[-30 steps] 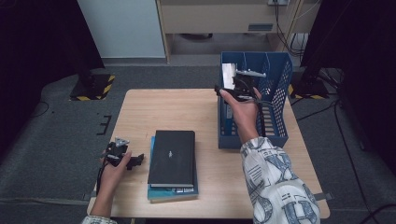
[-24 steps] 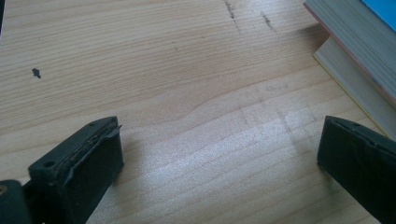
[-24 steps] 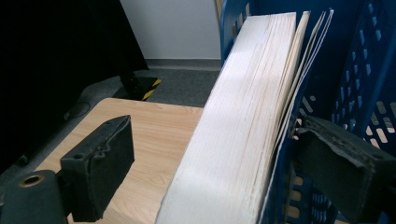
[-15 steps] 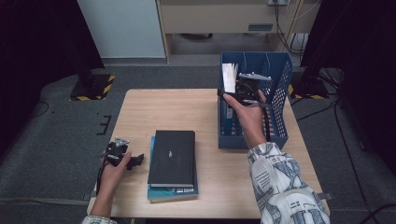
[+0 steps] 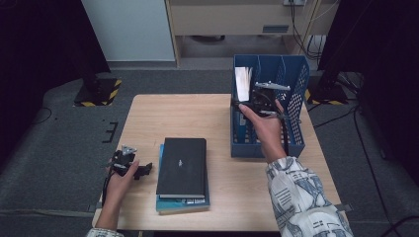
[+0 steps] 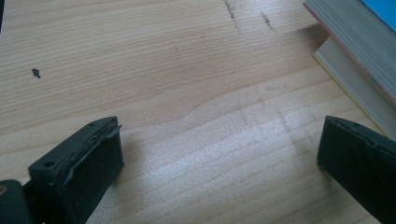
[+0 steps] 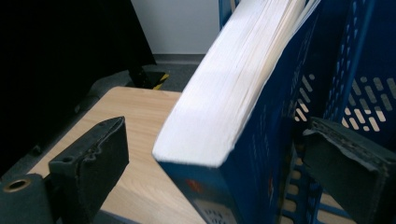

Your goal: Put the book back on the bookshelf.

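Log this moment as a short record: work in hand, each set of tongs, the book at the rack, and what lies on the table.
work in hand: standing a blue book in the blue file rack
right tongs: jaws have just been opening; the book stands between them, gaps showing on both sides
book state: upright, leaning, in the rack's left part
left tongs: open, nothing between the jaws, low over the table
left on table: stack of books, black one on top, beside the left tongs
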